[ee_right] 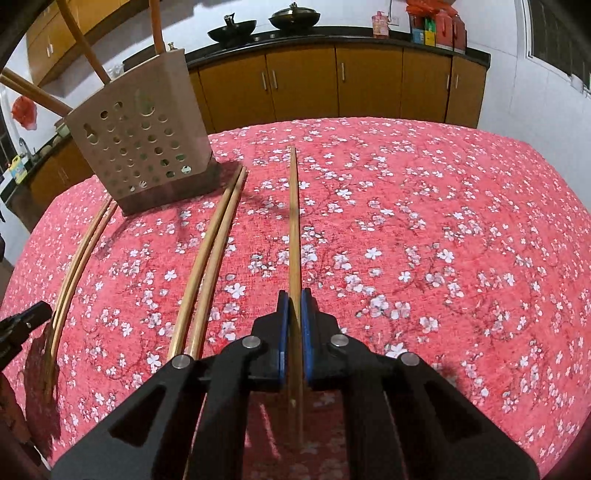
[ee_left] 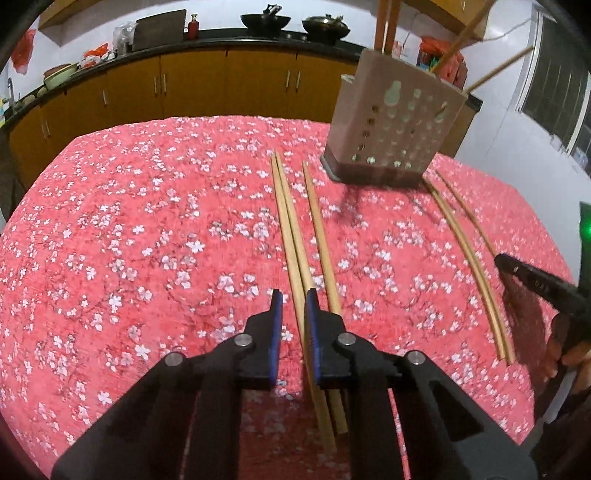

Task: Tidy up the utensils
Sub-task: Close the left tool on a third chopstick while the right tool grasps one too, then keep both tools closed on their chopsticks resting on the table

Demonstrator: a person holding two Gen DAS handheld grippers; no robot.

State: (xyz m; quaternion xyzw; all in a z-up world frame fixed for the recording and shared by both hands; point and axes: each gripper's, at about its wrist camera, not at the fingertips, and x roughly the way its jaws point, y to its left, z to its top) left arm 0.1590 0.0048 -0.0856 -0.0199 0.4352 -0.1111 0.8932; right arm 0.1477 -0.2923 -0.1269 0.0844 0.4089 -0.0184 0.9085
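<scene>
Bamboo chopsticks lie lengthwise on a red flowered tablecloth (ee_left: 147, 229). My left gripper (ee_left: 293, 295) straddles a pair of chopsticks (ee_left: 290, 229). One of the sticks lies against the right pad, and a strip of cloth shows beside the left pad. A third chopstick (ee_left: 317, 229) runs under the right finger. My right gripper (ee_right: 294, 295) is shut on a single chopstick (ee_right: 293, 221) that points away from me. A perforated beige utensil holder (ee_left: 391, 122) (ee_right: 144, 140) stands at the far side with several chopsticks (ee_right: 85, 48) sticking out of it.
Another chopstick pair (ee_right: 210, 266) (ee_left: 469, 258) lies between the two grippers. The right gripper (ee_left: 502, 263) and a hand (ee_left: 569, 354) show at the left wrist view's right edge. Brown cabinets (ee_right: 369, 85) and a counter with woks (ee_left: 264, 22) stand beyond the table.
</scene>
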